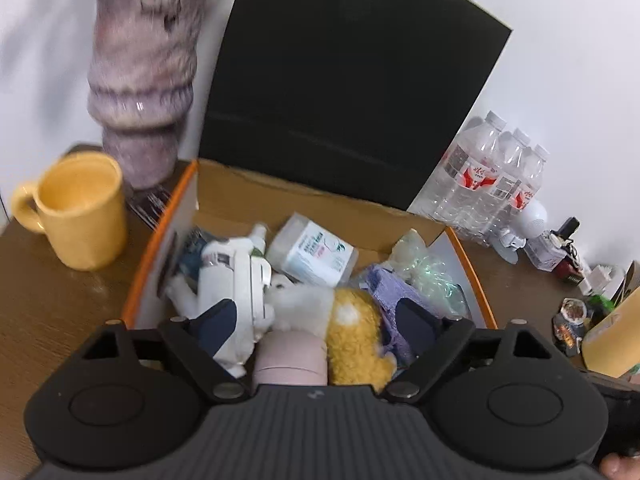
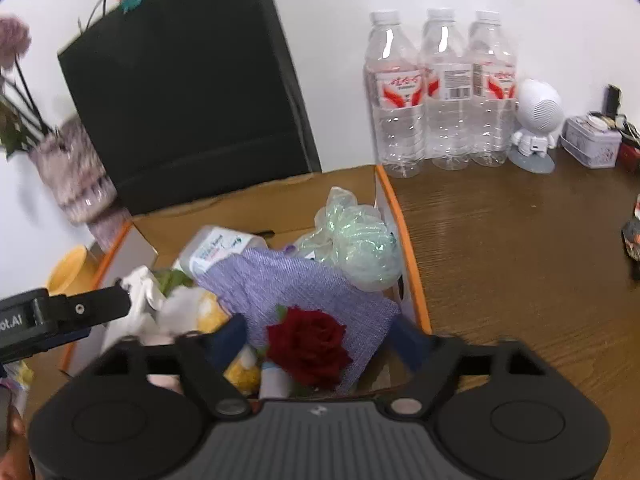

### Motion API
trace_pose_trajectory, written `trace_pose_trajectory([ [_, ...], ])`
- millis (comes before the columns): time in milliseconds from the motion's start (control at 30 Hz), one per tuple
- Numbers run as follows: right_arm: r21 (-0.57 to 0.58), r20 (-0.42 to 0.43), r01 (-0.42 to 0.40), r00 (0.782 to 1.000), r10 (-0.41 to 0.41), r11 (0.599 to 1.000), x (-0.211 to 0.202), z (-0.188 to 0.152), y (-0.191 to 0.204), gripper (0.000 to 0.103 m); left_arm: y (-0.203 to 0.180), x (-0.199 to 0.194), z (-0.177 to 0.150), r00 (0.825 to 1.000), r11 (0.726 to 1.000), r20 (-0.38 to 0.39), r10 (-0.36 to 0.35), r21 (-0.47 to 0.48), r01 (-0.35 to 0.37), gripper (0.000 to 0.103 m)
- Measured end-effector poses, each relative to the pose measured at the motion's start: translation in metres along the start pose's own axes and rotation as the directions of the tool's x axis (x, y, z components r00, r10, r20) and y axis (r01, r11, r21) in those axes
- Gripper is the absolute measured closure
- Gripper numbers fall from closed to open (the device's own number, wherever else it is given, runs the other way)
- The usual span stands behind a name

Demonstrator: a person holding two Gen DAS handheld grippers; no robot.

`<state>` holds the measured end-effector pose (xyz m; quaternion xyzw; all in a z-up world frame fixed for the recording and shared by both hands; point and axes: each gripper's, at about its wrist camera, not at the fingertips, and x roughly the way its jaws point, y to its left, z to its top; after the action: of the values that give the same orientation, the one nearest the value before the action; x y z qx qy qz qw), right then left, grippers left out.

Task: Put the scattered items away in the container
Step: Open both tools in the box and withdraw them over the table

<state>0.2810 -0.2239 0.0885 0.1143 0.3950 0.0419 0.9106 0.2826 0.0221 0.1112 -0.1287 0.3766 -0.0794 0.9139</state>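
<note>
Nearest in the right wrist view, a dark red fabric rose (image 2: 307,347) lies between the spread blue-tipped fingers of the right gripper (image 2: 320,340), which stands open above the near end of the orange-edged cardboard box (image 2: 404,240); whether a fingertip touches the bloom cannot be told. The rose rests on a lilac woven cloth (image 2: 296,280) inside the box, with an iridescent pale green plastic wrap (image 2: 356,244) just behind it at the far right corner. In the left wrist view the left gripper (image 1: 320,322) hangs over the same box, its jaws wide apart and holding nothing, above a fluffy yellow and white plush toy (image 1: 352,332), a pale pink round lid (image 1: 290,360) and a white plastic toy robot (image 1: 240,280). Farther in lies a white packet of tissues (image 1: 314,254). To the left of the box, on the brown wooden table (image 2: 520,264), stands a yellow ceramic mug (image 1: 80,208), with a mauve glazed vase (image 1: 144,88) behind it. Beyond the box a black paper bag (image 1: 344,80) stands against the wall, and to its right three clear water bottles (image 2: 440,92) stand side by side.
</note>
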Motion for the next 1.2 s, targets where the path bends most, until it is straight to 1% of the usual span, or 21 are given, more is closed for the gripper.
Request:
trace_pose_trajectory([
  [67,0.003,-0.017,0.022,1.0,-0.022,1.0,-0.008,-0.001,0.0,0.016,-0.002,-0.008,0.001,1.0,1.0,-0.006,0.008,0.006,-0.008,0.007],
  [133,-0.004,-0.039,0.031,0.999,-0.031,1.0,-0.017,-0.003,0.002,0.016,-0.007,-0.018,-0.003,1.0,0.999,-0.013,0.028,0.036,-0.027,0.004],
  [233,-0.015,-0.06,0.026,0.998,-0.027,1.0,-0.032,-0.013,0.005,0.016,-0.013,-0.034,-0.017,0.998,0.994,-0.02,0.065,0.091,-0.063,0.0],
  [300,-0.028,-0.076,0.022,0.997,-0.024,0.999,-0.042,-0.023,0.007,0.016,-0.014,-0.045,-0.03,0.996,0.989,-0.029,0.085,0.121,-0.081,0.0],
  [400,-0.053,-0.114,0.035,0.993,-0.041,0.998,-0.05,-0.044,0.01,0.015,-0.013,-0.059,-0.056,0.992,0.981,-0.031,0.119,0.155,-0.113,0.0],
  [467,-0.074,-0.134,0.041,0.99,-0.051,0.996,-0.056,-0.061,0.014,0.015,-0.012,-0.069,-0.081,0.991,0.976,-0.017,0.134,0.178,-0.129,0.0],
  [600,-0.108,-0.152,0.022,0.988,-0.039,0.994,-0.072,-0.105,0.02,0.015,-0.01,-0.091,-0.131,0.987,0.961,0.014,0.163,0.222,-0.162,0.0],
  [700,-0.136,-0.126,0.006,0.992,-0.023,0.991,-0.083,-0.146,0.022,0.014,-0.007,-0.107,-0.17,0.982,0.954,0.047,0.181,0.235,-0.187,0.0],
  [800,-0.175,-0.075,-0.01,0.997,-0.003,0.985,-0.089,-0.193,0.023,0.014,-0.002,-0.118,-0.203,0.973,0.948,0.083,0.215,0.22,-0.228,0.0],
  [867,-0.196,-0.042,-0.003,0.999,-0.005,0.981,-0.096,-0.218,0.022,0.014,0.002,-0.125,-0.225,0.966,0.942,0.102,0.235,0.222,-0.253,0.0],
  [933,-0.22,-0.003,0.004,1.0,-0.005,0.975,-0.103,-0.242,0.021,0.013,0.005,-0.131,-0.243,0.966,0.939,0.129,0.223,0.237,-0.248,0.0],
  [1000,-0.235,0.036,0.002,0.999,0.007,0.972,-0.112,-0.255,0.021,0.013,0.008,-0.134,-0.258,0.967,0.938,0.152,0.207,0.25,-0.24,0.0],
  [1067,-0.226,0.049,-0.015,0.998,0.027,0.974,-0.118,-0.261,0.018,0.013,0.007,-0.132,-0.265,0.966,0.935,0.144,0.216,0.255,-0.247,0.0],
  [1100,-0.22,0.054,-0.017,0.998,0.029,0.975,-0.119,-0.262,0.017,0.01,0.007,-0.132,-0.268,0.965,0.934,0.143,0.219,0.257,-0.249,0.0],
  [1200,-0.225,0.072,0.005,0.997,0.011,0.974,-0.122,-0.267,0.016,0.009,0.006,-0.132,-0.274,0.966,0.936,0.142,0.216,0.252,-0.246,0.0],
])
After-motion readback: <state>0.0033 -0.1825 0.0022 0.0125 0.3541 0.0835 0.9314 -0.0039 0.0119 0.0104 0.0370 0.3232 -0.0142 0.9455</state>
